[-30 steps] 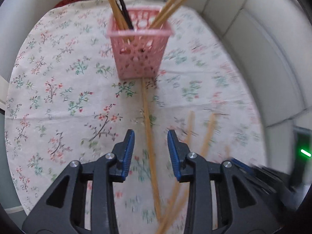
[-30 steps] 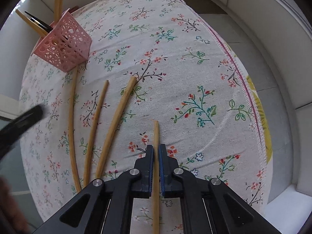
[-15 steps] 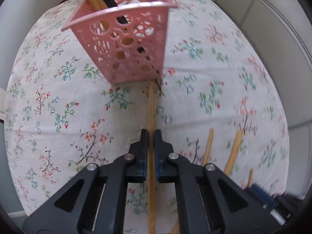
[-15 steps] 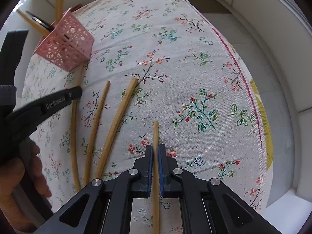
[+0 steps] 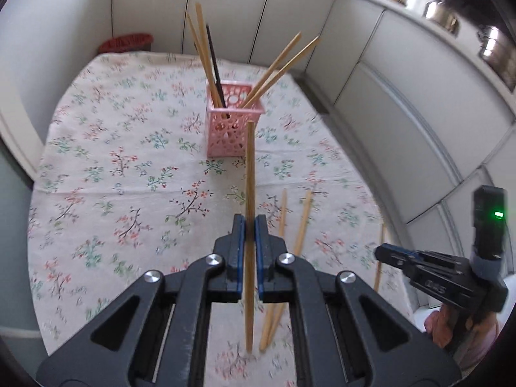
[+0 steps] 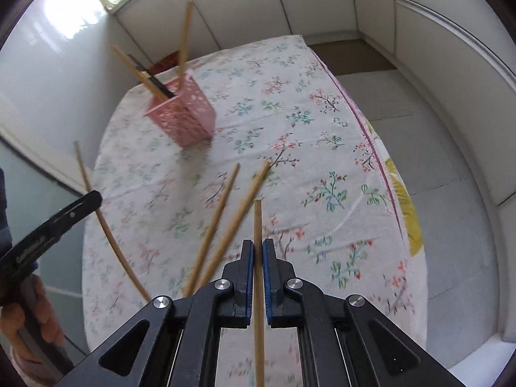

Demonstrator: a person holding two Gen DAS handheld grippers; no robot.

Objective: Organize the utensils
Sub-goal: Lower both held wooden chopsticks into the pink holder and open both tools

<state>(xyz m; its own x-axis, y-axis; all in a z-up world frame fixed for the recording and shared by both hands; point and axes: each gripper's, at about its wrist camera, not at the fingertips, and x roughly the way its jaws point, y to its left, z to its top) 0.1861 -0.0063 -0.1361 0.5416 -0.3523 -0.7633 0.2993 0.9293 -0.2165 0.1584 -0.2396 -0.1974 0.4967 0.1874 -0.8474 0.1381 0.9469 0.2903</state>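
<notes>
One wooden chopstick (image 5: 250, 193) sits clamped in the left gripper (image 5: 249, 225), near the far pink basket (image 5: 233, 129); held near its lower end, it could swivel and miss. In the right view, the right gripper (image 6: 258, 251) pinches another chopstick (image 6: 258, 225), which might snag two loose chopsticks (image 6: 225, 219) on the worktop (image 6: 322, 161).

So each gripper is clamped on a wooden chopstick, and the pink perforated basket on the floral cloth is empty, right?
Not quite. The pink perforated basket is not empty: the left wrist view shows several wooden chopsticks and a black one standing in it. The left gripper and right gripper are each clamped on a wooden chopstick.
</notes>
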